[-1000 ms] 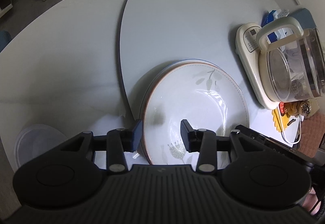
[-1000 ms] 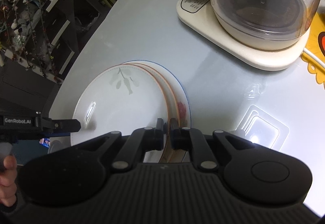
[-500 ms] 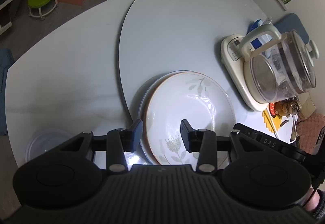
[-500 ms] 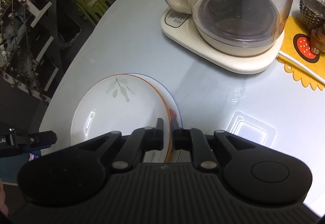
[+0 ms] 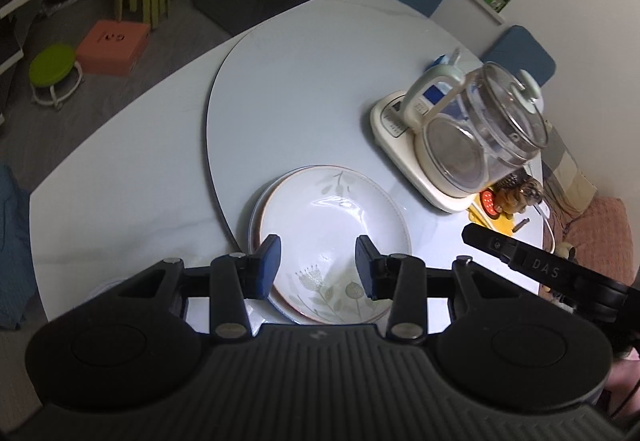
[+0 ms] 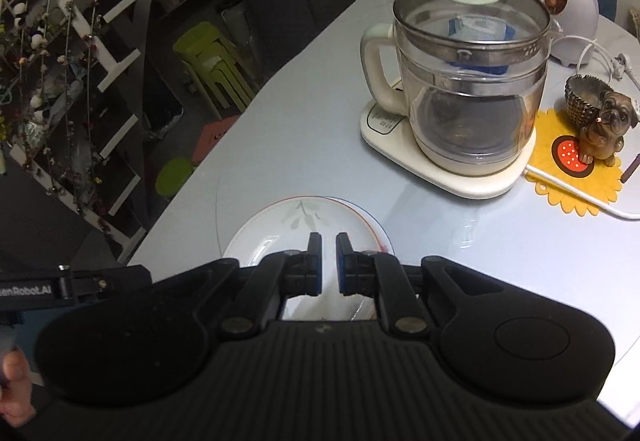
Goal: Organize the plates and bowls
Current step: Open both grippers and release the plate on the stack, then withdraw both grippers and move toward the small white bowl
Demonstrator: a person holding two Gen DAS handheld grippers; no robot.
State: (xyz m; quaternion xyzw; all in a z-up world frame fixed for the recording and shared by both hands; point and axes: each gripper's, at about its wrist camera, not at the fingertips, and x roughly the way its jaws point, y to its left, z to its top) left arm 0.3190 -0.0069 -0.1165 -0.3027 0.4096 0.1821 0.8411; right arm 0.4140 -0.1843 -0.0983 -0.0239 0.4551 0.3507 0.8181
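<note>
Your left gripper (image 5: 318,261) hung above the stacked plates (image 5: 332,241) with its fingers spread wide and nothing between them; the blue pads (image 5: 267,267) framed the near half of the top plate, well above it. Your right gripper (image 6: 325,261) had its fingers drawn nearly together, a narrow gap left, closed on nothing, with the same stack (image 6: 280,229) showing just beyond and beneath the tips. The leaf-patterned plate lay on top; a rust-rimmed and a blue-rimmed plate showed under it at the right edge.

Compared with a second earlier, both grippers had risen and pulled back from the stack: the right one, then clamped on the plate rim, had let go, and the plates looked smaller in both views.

The stack sat on the turntable (image 5: 304,89), close to its near-left edge, and the turntable lay on the pale table (image 5: 120,161). A glass kettle (image 6: 468,89) on its cream base stood to the right, apart from the plates; a dog figurine (image 6: 604,129) on a yellow mat (image 6: 576,177) lay beyond it. Bare turntable stretched away behind the stack.
</note>
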